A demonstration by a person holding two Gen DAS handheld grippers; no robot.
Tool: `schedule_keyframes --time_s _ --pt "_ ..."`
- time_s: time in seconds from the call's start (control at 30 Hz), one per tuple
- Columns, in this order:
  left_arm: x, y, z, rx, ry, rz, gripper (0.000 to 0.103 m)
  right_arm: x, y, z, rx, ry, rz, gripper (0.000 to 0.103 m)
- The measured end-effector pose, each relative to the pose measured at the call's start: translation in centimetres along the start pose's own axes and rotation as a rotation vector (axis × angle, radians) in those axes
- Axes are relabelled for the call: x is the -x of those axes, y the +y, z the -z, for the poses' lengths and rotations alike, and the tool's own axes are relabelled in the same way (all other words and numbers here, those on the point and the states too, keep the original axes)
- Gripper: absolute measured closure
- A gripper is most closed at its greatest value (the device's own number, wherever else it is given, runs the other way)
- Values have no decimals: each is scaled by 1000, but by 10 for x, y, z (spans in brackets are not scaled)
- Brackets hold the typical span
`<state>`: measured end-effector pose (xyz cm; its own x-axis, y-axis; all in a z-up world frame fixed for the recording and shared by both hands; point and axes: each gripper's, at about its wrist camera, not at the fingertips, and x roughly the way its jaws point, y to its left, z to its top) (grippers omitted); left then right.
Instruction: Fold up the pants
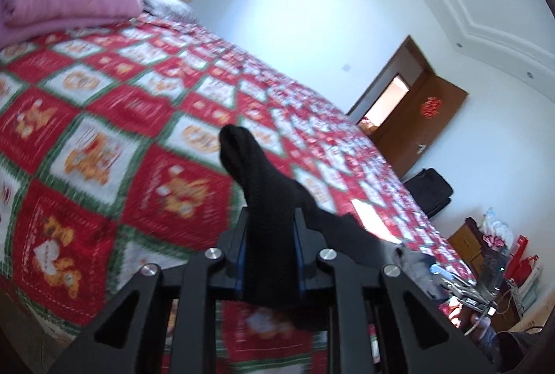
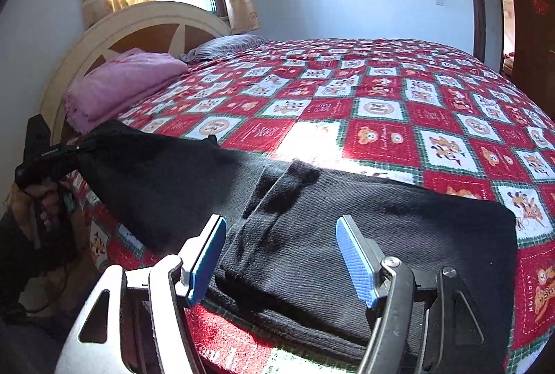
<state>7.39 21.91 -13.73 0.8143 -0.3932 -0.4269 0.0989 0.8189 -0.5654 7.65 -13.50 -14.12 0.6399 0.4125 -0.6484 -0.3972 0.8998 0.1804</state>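
Bedroom, white walls; a bed under a red, white and green checked quilt carried all items. Black pants lay along the near edge of the bed, one end lifted off the quilt. Left gripper: clamped on a bunched fold of the pants, cloth standing up between its fingers. Right gripper: fingers apart above the pants, holding nothing. Folded pink blanket: at the headboard end.

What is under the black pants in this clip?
The black pants lie on the red patchwork bedspread, which shows around them. The left gripper is shut on one end of the pants, raised off the bed. The bedspread directly beneath the fabric is covered.
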Motion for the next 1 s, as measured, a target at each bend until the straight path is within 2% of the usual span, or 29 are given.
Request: schedule_keyframes --time_s 0.3,0.57,0.8,1.0 --pt "3 -56 -14 -69 -28 113 82 22 -32 -10 -109 -28 22 35" --pt "-17 -122 -26 -141 -31 238 82 47 -88 -4 -281 -41 85 35" --pt "-46 -188 -25 -238 29 334 82 66 -126 8 -371 -54 160 35" --pt "-74 -245 -8 -334 118 406 82 77 -151 14 -441 -66 199 35"
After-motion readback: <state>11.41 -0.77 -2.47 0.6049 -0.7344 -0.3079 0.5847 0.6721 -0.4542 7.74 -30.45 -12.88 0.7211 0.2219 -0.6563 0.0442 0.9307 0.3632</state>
